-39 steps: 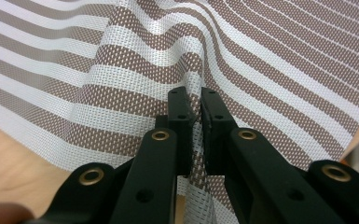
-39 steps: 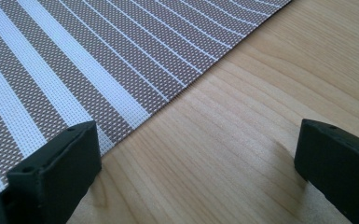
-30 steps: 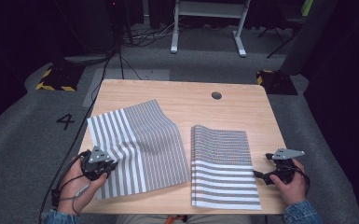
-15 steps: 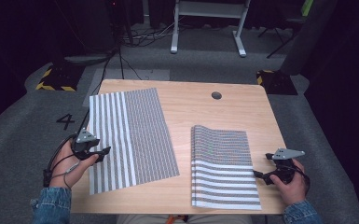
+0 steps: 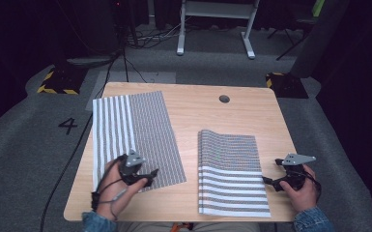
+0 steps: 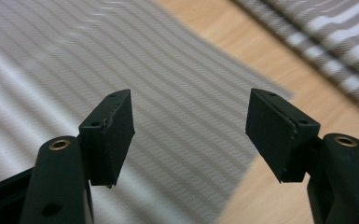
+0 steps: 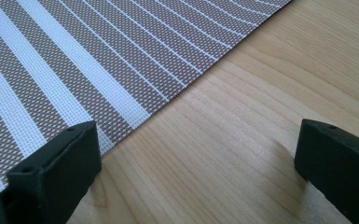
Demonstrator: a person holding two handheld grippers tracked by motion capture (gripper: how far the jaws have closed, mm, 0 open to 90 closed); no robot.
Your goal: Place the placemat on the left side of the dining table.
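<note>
While hovering over the near corner of the left striped mat (image 5: pixel 134 136), left tool (image 5: pixel 150 177) just spread wide, gripping nothing. Mat flat on the tabletop (image 5: pixel 191 112), left of the folded striped mat (image 5: pixel 231 171). Right tool (image 5: pixel 266 181) open beside that folded mat's right edge, empty.

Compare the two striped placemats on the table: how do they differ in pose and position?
The left placemat lies fully flat, while the right placemat bulges up along its far left edge. The left placemat's stripes run away from the person; the right placemat's run across. The open left tongs hover over the left placemat's near corner, whereas the open right tongs sit beside the right placemat's edge. Both share a grey-and-white woven stripe pattern.
</note>
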